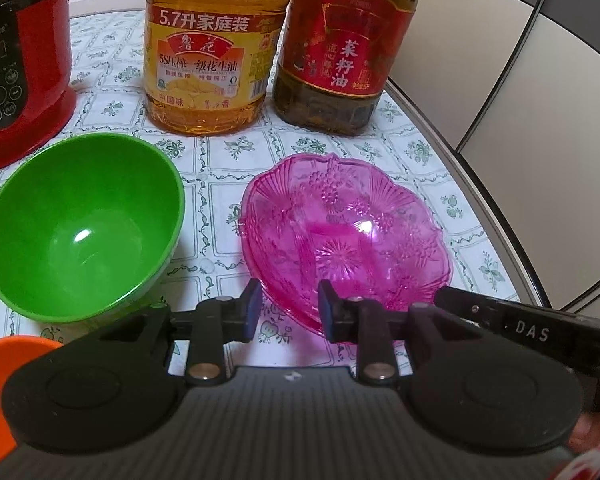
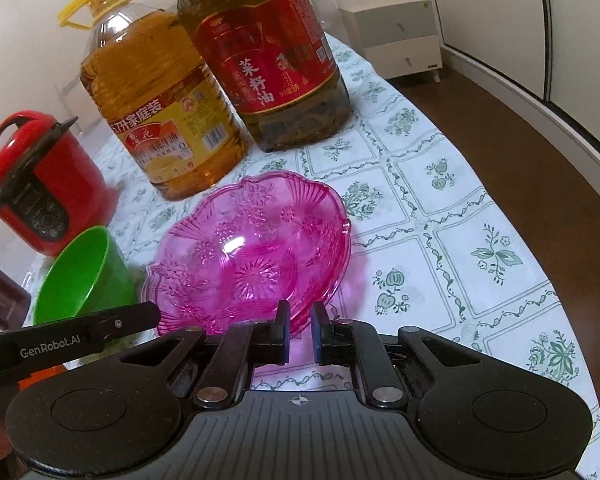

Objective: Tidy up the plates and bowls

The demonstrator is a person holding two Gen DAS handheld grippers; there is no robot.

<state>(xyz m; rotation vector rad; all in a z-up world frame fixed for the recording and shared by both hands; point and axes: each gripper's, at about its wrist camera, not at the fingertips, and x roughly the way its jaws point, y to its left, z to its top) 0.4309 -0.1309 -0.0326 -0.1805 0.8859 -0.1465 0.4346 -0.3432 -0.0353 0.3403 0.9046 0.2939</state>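
Pink bowl (image 2: 252, 256) sits between green bowl (image 2: 80, 276) and bare table edge (image 2: 580, 280).

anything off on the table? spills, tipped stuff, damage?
Nothing stands out. Green bowl and pink dish sit upright, empty and apart; both oil jugs and the red cooker stand upright. No spill shows on the tablecloth.

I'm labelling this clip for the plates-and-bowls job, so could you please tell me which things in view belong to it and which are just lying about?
Belongs to the job:
pink glass dish
green bowl
orange dish, only partly visible

Just lying about:
yellow-label oil bottle
red-label oil bottle
red rice cooker
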